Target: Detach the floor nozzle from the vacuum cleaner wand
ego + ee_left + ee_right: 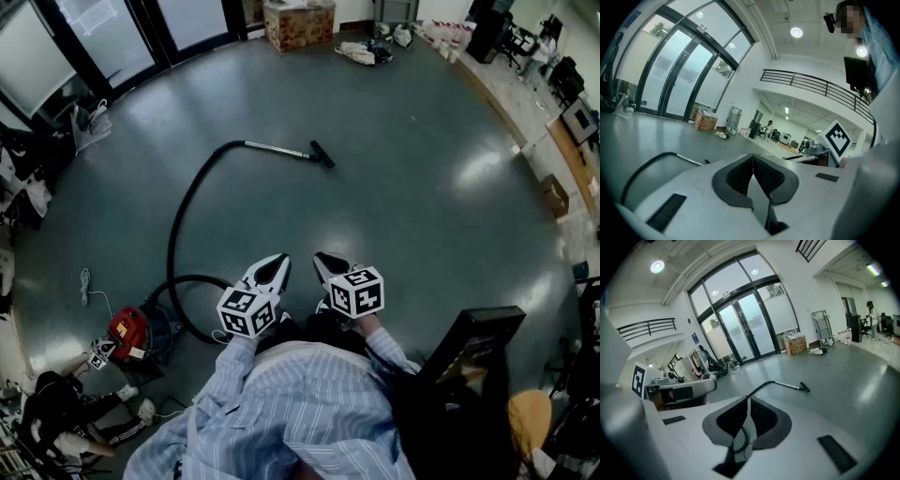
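Black floor nozzle (322, 154) attached to wand (277, 149), flat on floor.

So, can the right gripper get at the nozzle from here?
Probably not yet: the right gripper, shut, is by the person, the nozzle far ahead; only bare floor lies between.

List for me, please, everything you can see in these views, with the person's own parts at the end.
vacuum cleaner body: one, red, on the floor at lower left
hose: one, black, curving from the body to the wand
wand: one, silver, lying on the floor mid-room
floor nozzle: one, black, on the wand's far end
cable: one, white, on the floor left of the body
patterned box: one, brownish, by the far wall
small carton: one, brown, at the right edge
glass doors: several panes, dark-framed, far wall
shirt: one, light blue striped, bottom centre
left gripper: one, white and black, shut, empty
right gripper: one, white and black, shut, empty
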Demonstrator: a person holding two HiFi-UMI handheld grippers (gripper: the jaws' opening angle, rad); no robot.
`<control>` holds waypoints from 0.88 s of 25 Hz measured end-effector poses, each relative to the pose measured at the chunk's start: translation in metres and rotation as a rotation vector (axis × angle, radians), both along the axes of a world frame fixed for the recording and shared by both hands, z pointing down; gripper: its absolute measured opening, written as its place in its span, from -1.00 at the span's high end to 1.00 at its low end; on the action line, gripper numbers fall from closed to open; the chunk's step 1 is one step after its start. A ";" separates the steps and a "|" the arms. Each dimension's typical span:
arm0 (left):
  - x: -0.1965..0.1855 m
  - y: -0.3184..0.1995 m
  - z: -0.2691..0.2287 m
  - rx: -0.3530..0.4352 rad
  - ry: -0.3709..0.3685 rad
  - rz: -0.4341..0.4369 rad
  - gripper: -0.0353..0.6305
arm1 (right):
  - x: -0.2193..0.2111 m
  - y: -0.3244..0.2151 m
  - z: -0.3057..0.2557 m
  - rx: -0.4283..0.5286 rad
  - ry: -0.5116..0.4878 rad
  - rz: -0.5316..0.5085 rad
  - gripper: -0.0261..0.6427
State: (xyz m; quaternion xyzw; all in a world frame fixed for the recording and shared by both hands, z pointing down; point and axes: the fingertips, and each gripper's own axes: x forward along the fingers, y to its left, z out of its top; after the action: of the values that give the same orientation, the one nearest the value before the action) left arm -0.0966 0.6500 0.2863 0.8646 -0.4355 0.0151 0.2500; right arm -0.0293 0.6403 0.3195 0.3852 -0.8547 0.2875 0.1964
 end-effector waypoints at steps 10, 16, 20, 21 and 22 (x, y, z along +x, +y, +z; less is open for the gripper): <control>0.010 0.010 -0.005 -0.006 -0.019 0.006 0.88 | 0.013 0.011 -0.004 -0.016 0.001 0.013 0.84; 0.011 0.009 -0.003 -0.001 -0.029 0.011 0.88 | 0.017 0.007 -0.004 -0.013 -0.028 0.043 0.84; 0.014 0.004 -0.002 -0.001 -0.035 0.015 0.88 | 0.021 0.001 -0.004 -0.011 -0.043 0.053 0.84; 0.015 0.003 -0.002 -0.002 -0.036 0.017 0.88 | 0.023 0.000 -0.004 -0.012 -0.042 0.054 0.84; 0.017 0.001 -0.002 -0.005 -0.037 0.018 0.88 | 0.026 -0.001 -0.004 -0.014 -0.041 0.055 0.84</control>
State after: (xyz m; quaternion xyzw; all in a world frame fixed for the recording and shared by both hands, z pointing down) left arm -0.0791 0.6513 0.2841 0.8675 -0.4322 0.0345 0.2437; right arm -0.0035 0.6392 0.3154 0.4009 -0.8456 0.3067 0.1735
